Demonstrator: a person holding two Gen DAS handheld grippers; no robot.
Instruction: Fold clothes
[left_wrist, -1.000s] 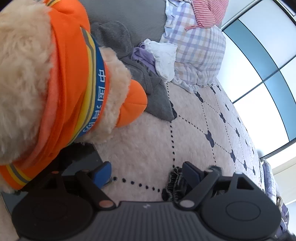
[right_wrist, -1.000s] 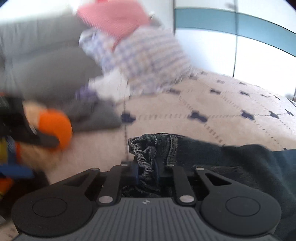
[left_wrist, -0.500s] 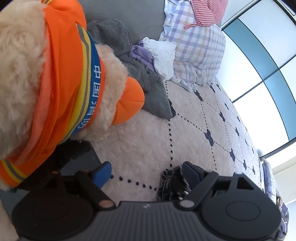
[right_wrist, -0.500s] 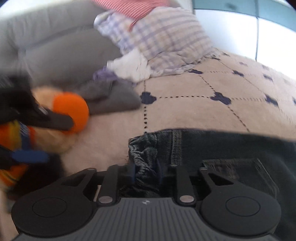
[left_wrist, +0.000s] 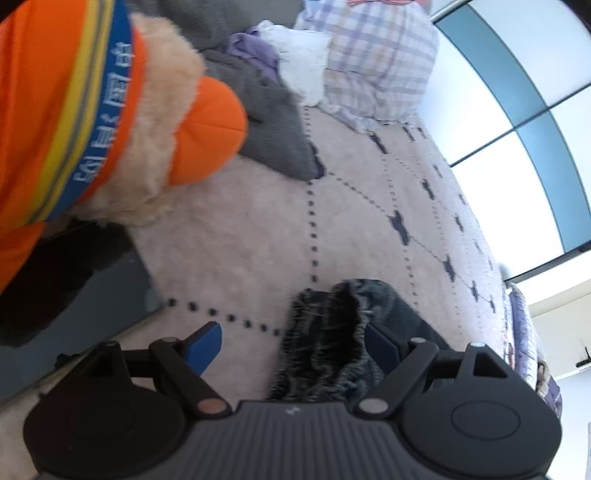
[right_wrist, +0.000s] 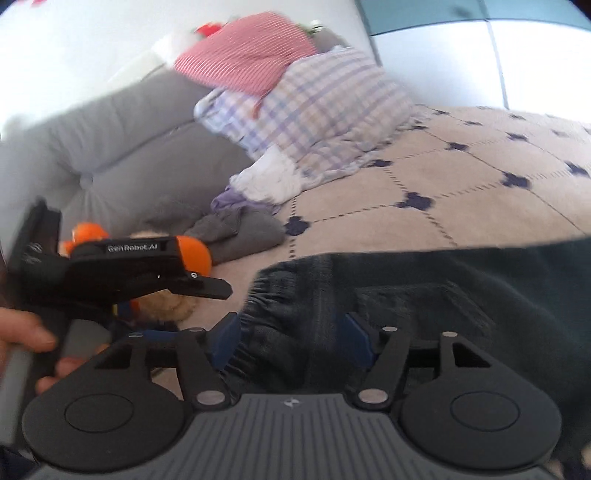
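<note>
The dark denim jeans (right_wrist: 443, 295) lie on the beige quilted bedspread (right_wrist: 461, 177), filling the lower right of the right wrist view, with their gathered waistband (right_wrist: 266, 314) bunched at lower centre. The right gripper (right_wrist: 291, 338) has its jaws spread wide, the waistband lying between the two blue pads; whether either pad touches the cloth is hard to tell in the blur. In the left wrist view the left gripper (left_wrist: 293, 345) is likewise wide apart, a crumpled end of the jeans (left_wrist: 332, 332) sitting between its fingers, just beside the right-hand pad (left_wrist: 380, 345) and well apart from the left-hand one. A plush toy in an orange vest (left_wrist: 92, 110) fills the upper left of that frame. Beyond it, at the upper centre, a grey garment (left_wrist: 269, 122), a white cloth (left_wrist: 299, 70) and a checked pillow (left_wrist: 380, 66) lie on the bed.
</note>
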